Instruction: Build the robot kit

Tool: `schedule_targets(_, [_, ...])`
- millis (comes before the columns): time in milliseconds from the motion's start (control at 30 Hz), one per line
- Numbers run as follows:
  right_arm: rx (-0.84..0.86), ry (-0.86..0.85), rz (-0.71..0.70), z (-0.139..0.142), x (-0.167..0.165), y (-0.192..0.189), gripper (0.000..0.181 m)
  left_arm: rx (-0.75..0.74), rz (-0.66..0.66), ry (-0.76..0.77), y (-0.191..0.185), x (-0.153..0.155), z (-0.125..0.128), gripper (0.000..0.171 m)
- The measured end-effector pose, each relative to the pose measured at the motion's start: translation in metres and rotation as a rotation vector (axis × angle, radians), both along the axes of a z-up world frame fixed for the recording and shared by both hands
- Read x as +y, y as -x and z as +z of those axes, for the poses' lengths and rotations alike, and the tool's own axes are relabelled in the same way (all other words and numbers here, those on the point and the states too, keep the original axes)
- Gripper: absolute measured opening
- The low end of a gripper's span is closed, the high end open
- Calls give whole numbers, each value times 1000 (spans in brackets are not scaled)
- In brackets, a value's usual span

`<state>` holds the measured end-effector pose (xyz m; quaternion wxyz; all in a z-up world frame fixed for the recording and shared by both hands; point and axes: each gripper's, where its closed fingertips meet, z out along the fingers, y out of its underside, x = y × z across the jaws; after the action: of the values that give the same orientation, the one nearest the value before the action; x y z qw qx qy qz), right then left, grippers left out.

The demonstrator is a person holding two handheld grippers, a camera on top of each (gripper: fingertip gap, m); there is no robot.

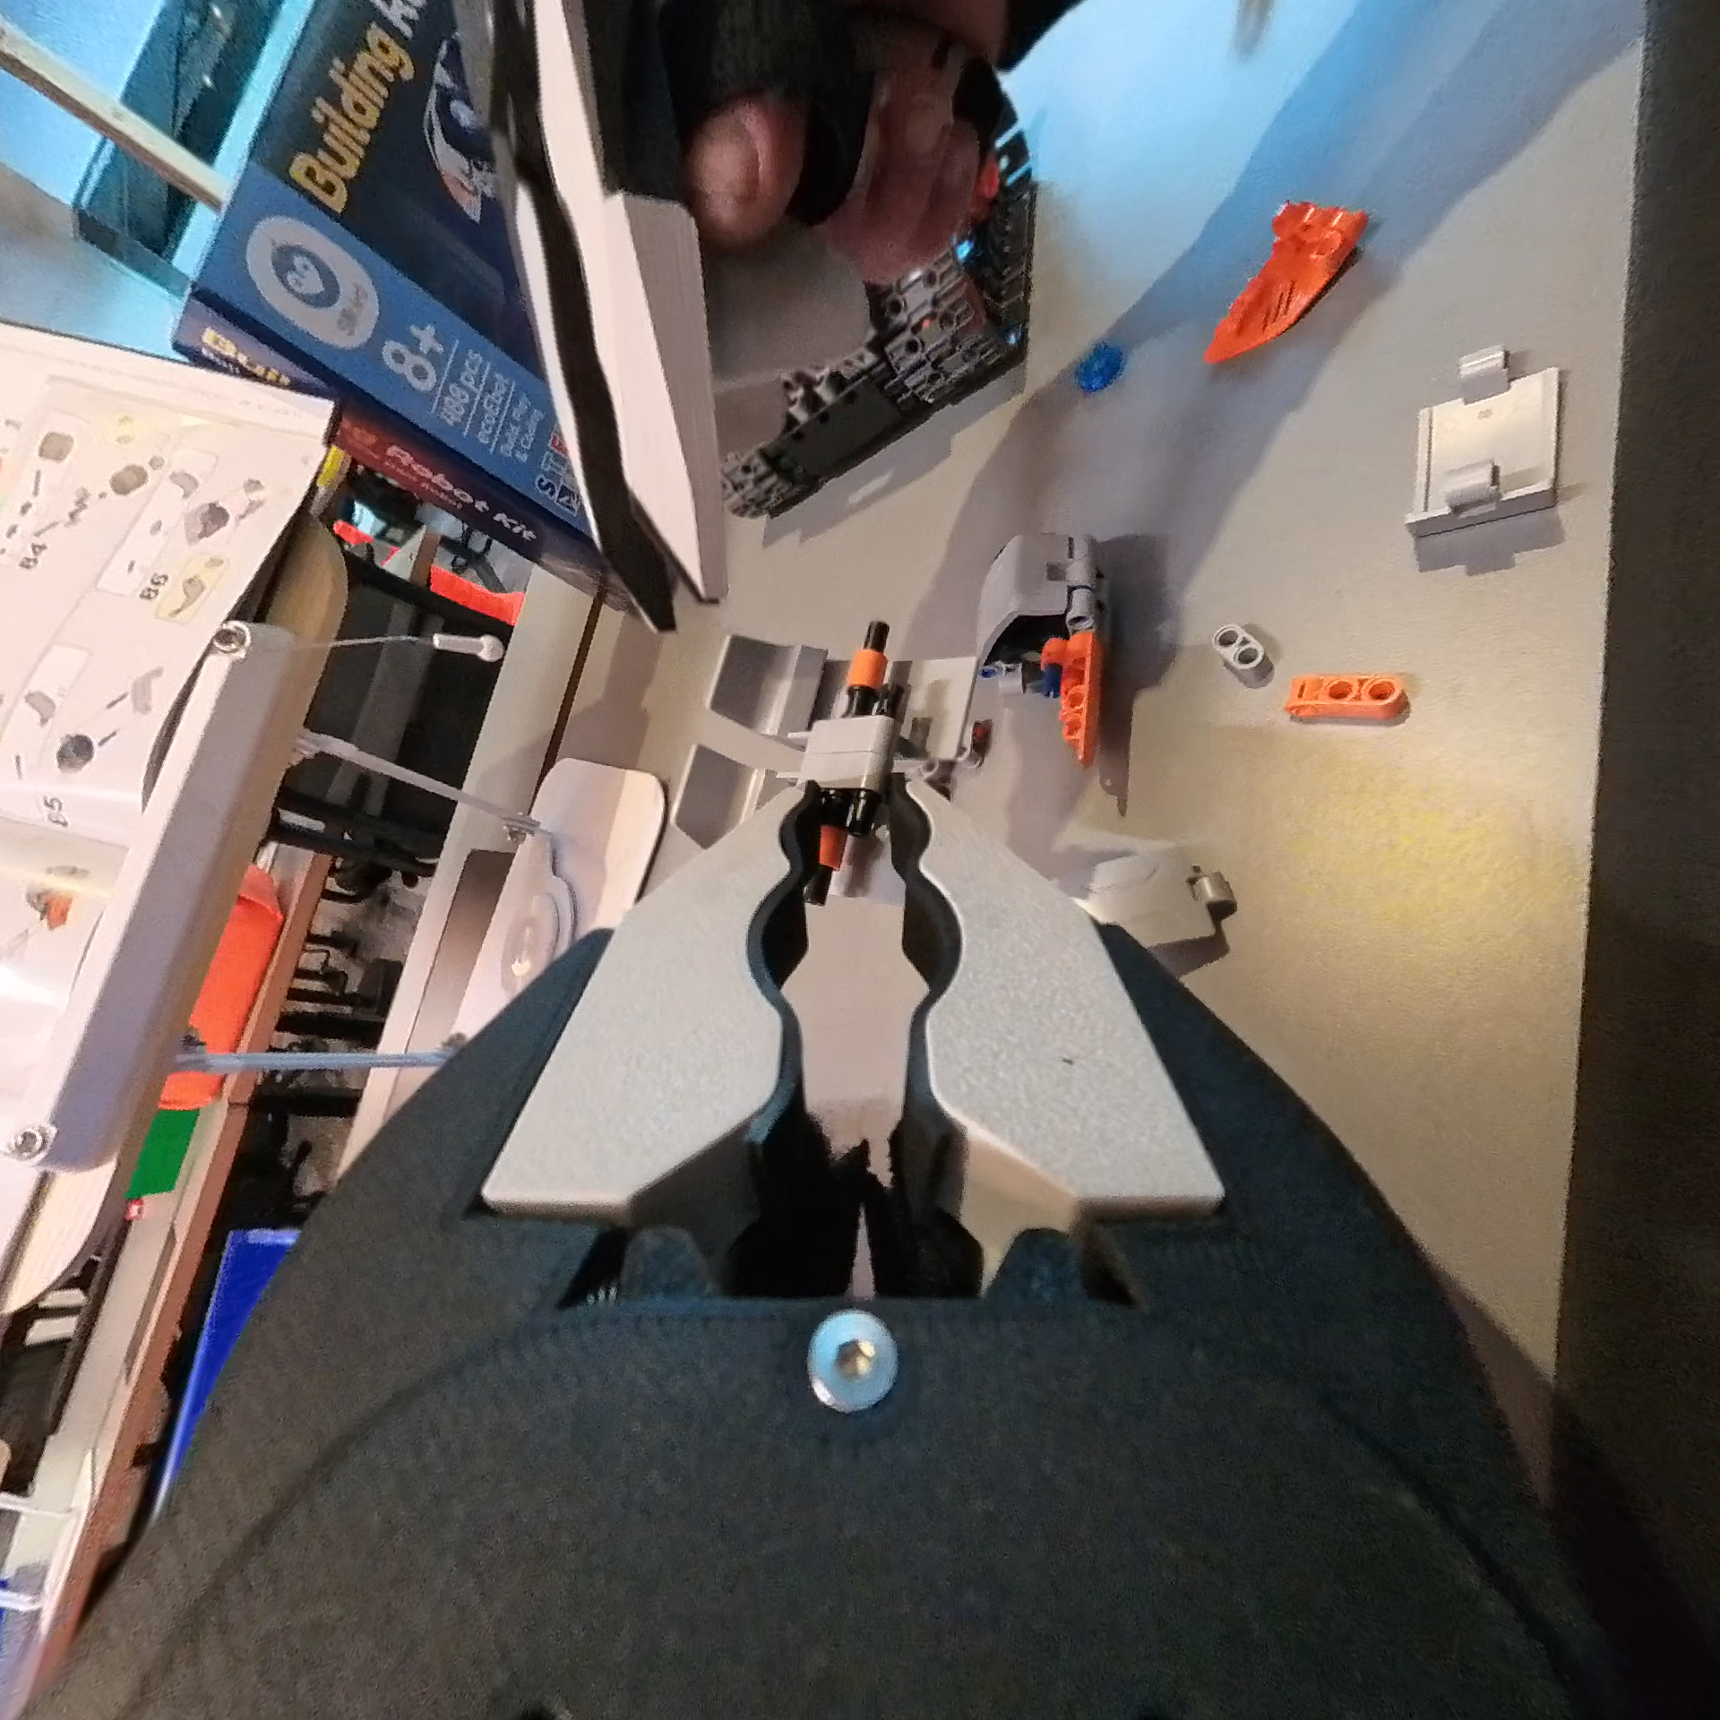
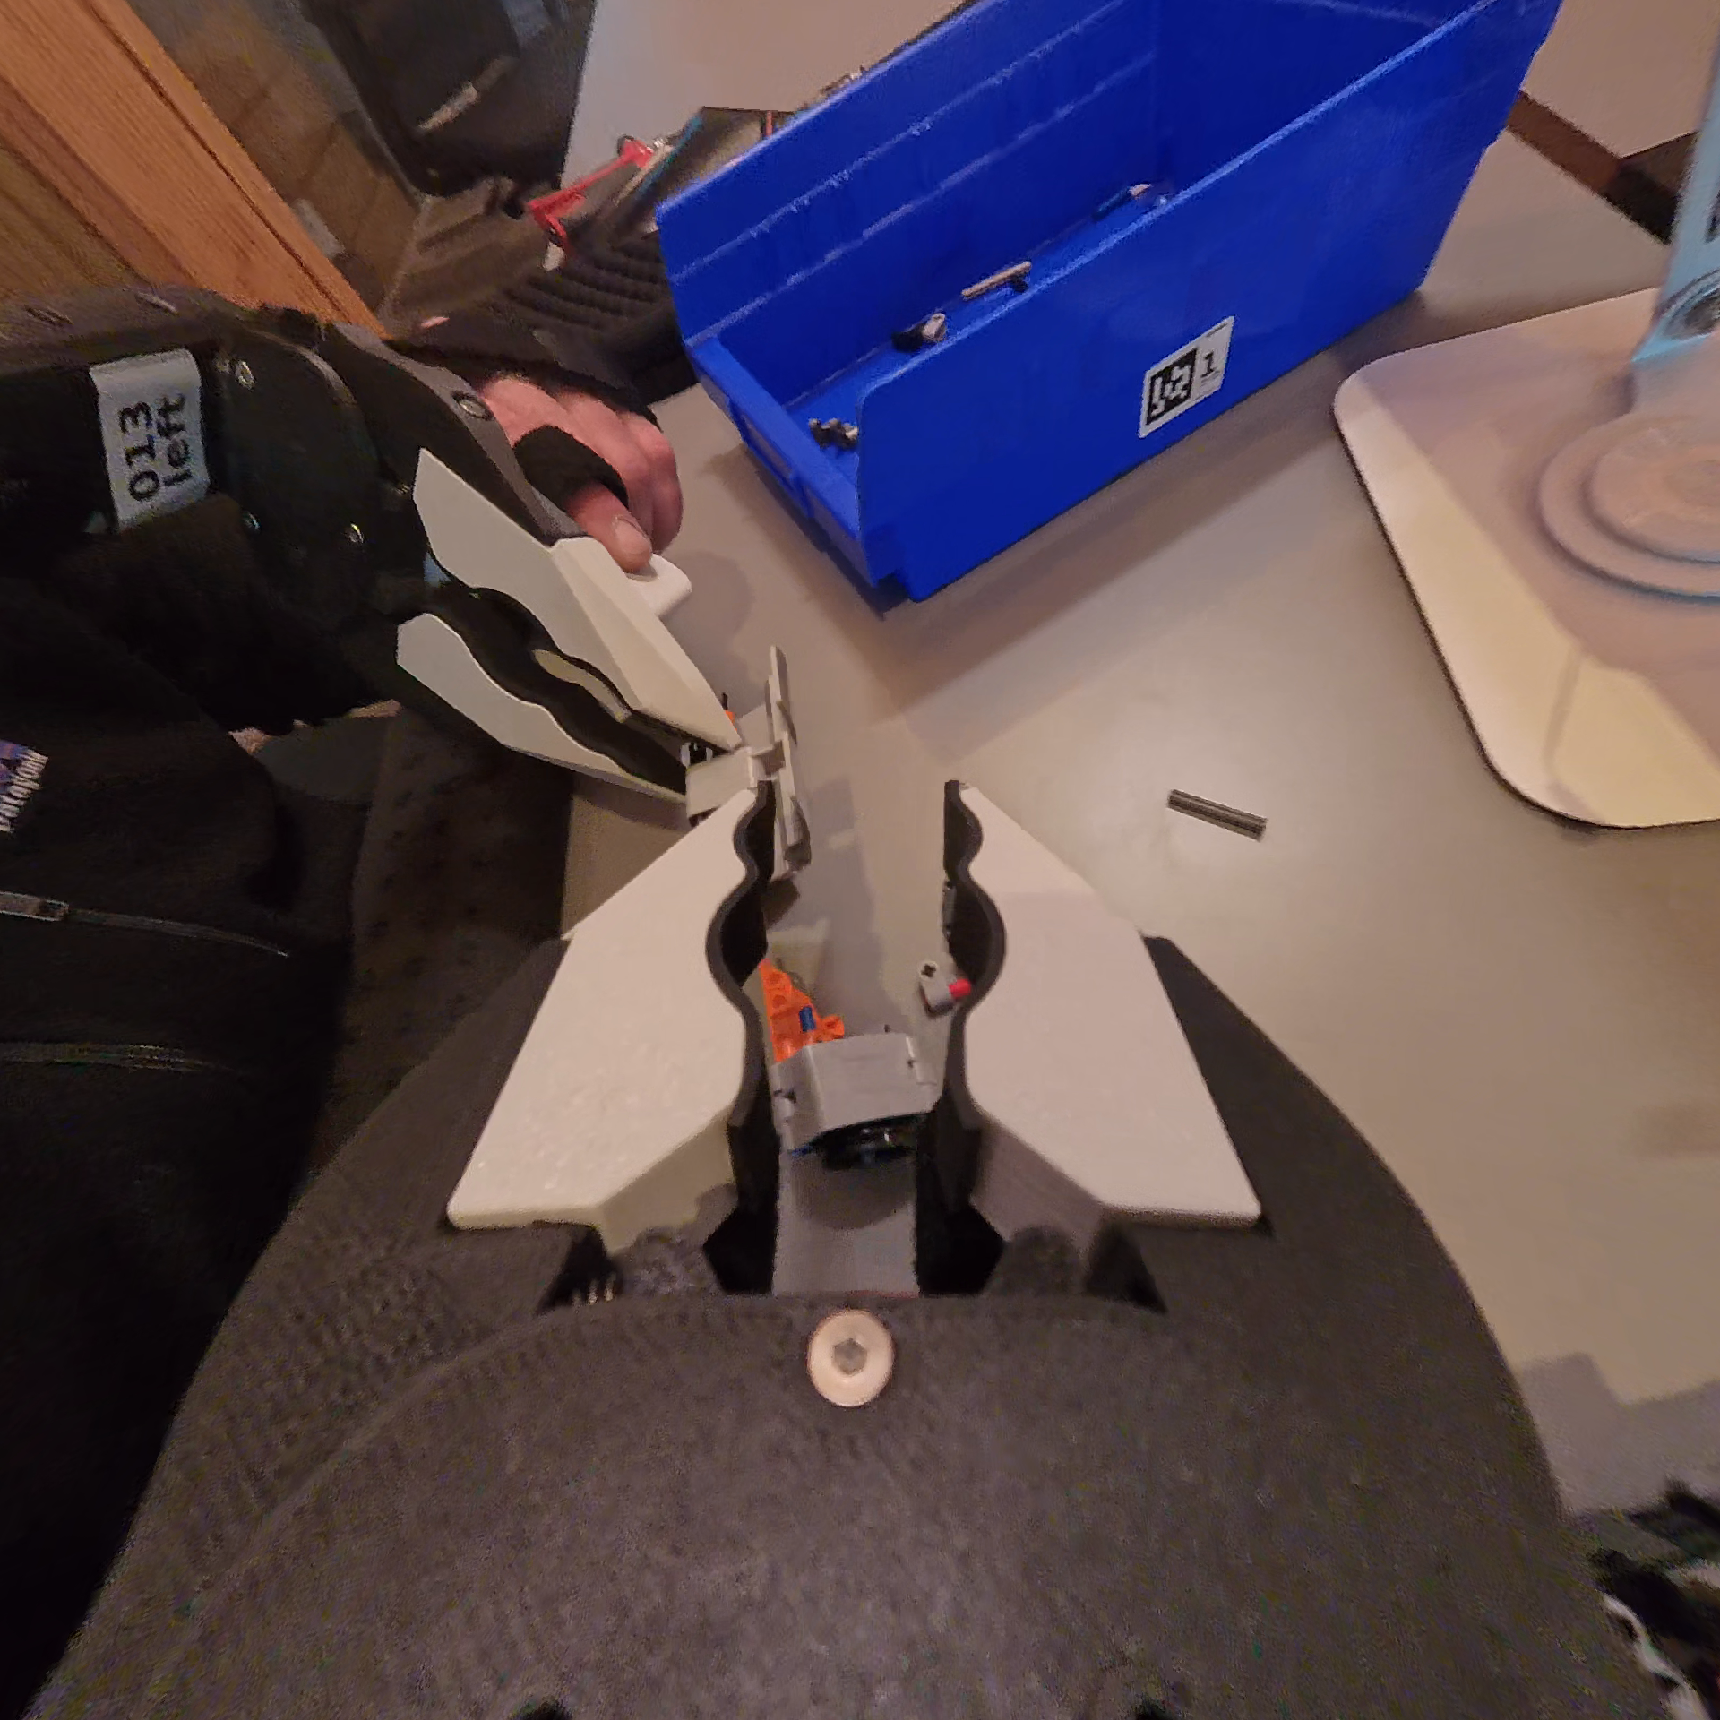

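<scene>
My left gripper [image 1: 854,796] is shut on a small grey block with a black axle and an orange bush [image 1: 847,749]. This piece joins a flat grey panel [image 1: 940,693] with a curved grey and orange part [image 1: 1042,633]. In the right wrist view, the left gripper [image 2: 721,745] pinches the panel [image 2: 786,735] from the left, with a hand behind it. My right gripper [image 2: 856,796] is open over the table [image 2: 1210,1024]; its left fingertip is beside the panel. The grey and orange part [image 2: 838,1070] shows in the gap between its fingers. One right finger [image 1: 651,372] shows in the left wrist view.
A blue bin [image 2: 1070,326] holds a few small parts, and a white stand base [image 2: 1536,577] sits to its right. A black axle [image 2: 1215,812] lies loose. An orange fin [image 1: 1284,279], grey plate [image 1: 1480,456], orange beam [image 1: 1345,696], dark tracked chassis [image 1: 884,400] and kit box [image 1: 372,279] are nearby. The left gripper's tips are roughly 6 centimeters from the right gripper's. Both grippers' tips are roughly 20 centimeters from the orange fin [image 1: 1284,279].
</scene>
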<state>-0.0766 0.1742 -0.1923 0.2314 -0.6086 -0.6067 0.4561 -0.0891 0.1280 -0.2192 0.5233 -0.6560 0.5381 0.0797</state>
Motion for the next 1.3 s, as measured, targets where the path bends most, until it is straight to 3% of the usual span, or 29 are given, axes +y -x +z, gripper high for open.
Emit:
schedule_targets(267, [-76, -181, 14, -7, 2, -17, 48, -3, 46, 86, 6, -1, -21, 11])
schedule_targets(533, [-238, -297, 126, -55, -18, -49, 54, -2, 47, 176, 4, -3, -41, 11])
schedule_targets(767, [-346, -436, 186, -90, -22, -49, 49, -8, 61, 227, 7, -3, -49, 11])
schedule_targets(867, [-353, -434, 192, -95, -24, -47, 39, -29, 63, 252, 7, -3, -50, 12])
schedule_targets(1300, [-318, -489, 145, -85, -8, -50, 38, -68, 102, 280, 9, 7, -52, 12])
